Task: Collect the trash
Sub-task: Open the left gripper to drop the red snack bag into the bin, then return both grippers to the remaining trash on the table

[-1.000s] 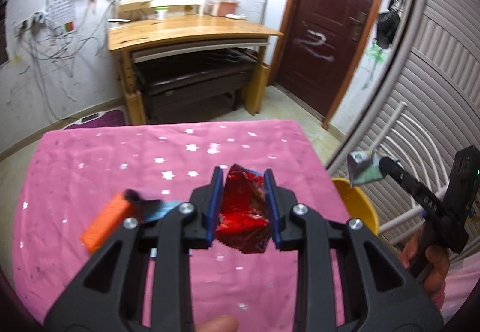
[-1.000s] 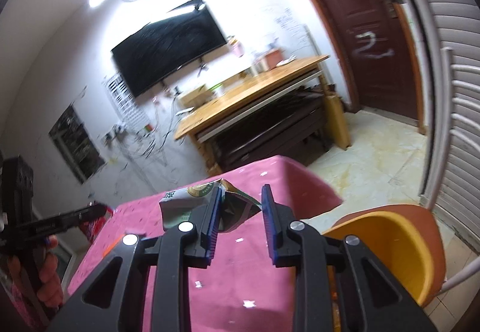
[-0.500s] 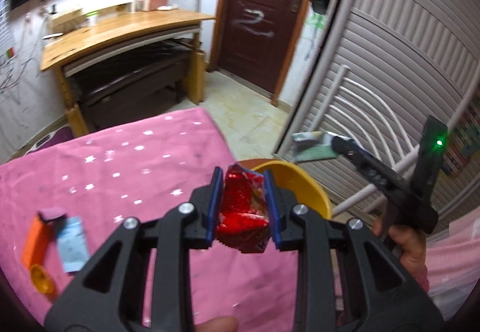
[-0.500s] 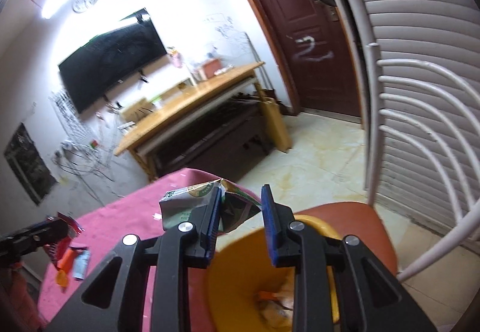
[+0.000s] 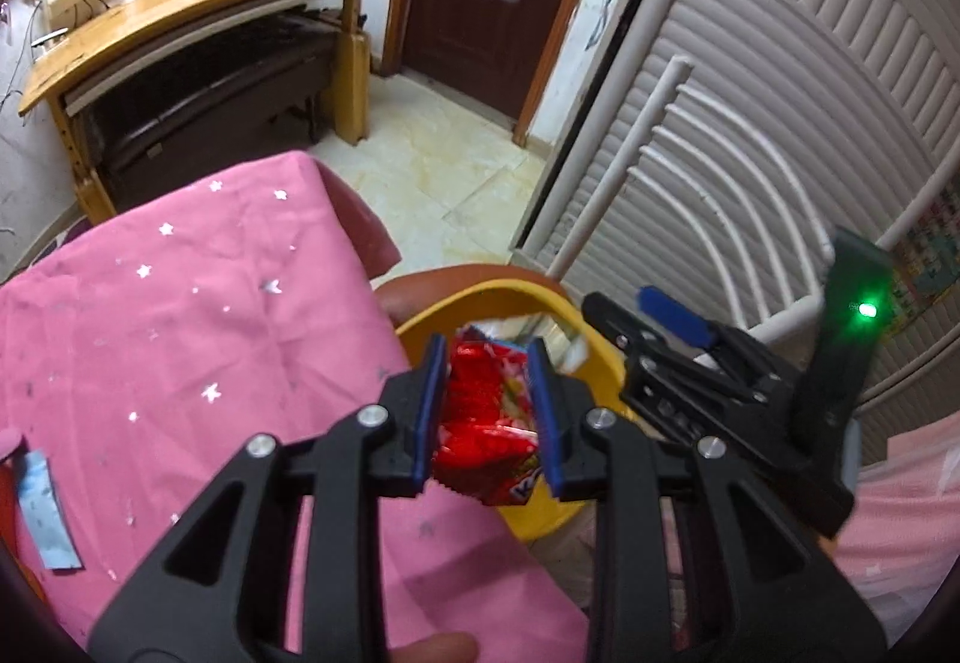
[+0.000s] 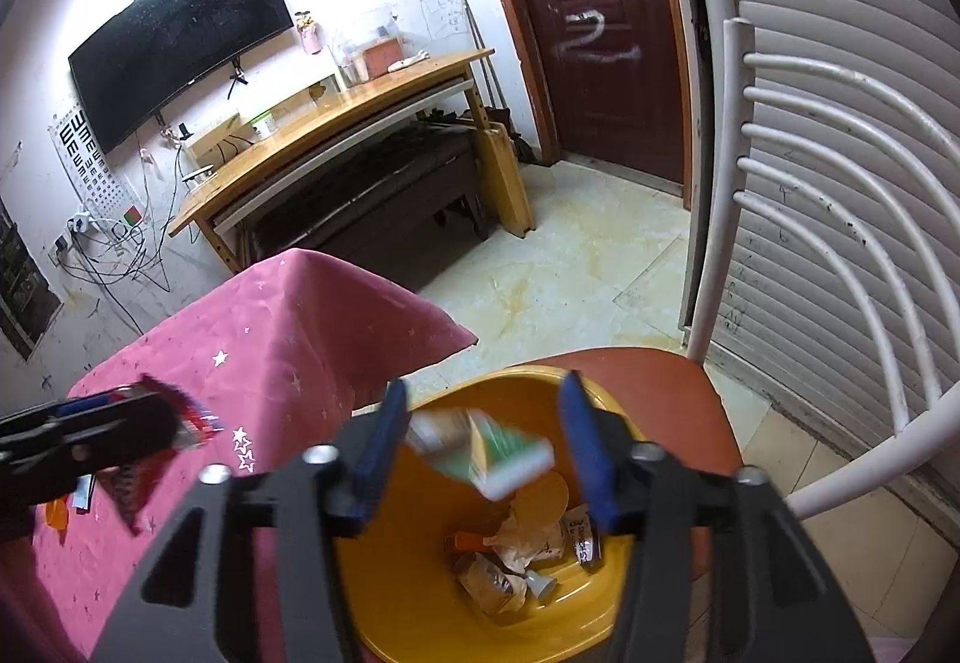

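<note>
Pink star-speckled cloth [image 5: 180, 315] covers the table, with a yellow bin [image 6: 534, 621] on a brown chair seat [image 6: 678, 387] just beside its edge. Above the bin's mouth a green-and-white carton [image 6: 486, 453] hangs blurred between the right gripper [image 6: 486, 453] pads, which are opening and no longer press it. The left gripper [image 5: 486, 411] pinches a red snack wrapper [image 5: 486, 423] over the bin's near rim. Other scraps lie in the bin's bottom. A blue slip [image 5: 45, 507] lies on the cloth.
</note>
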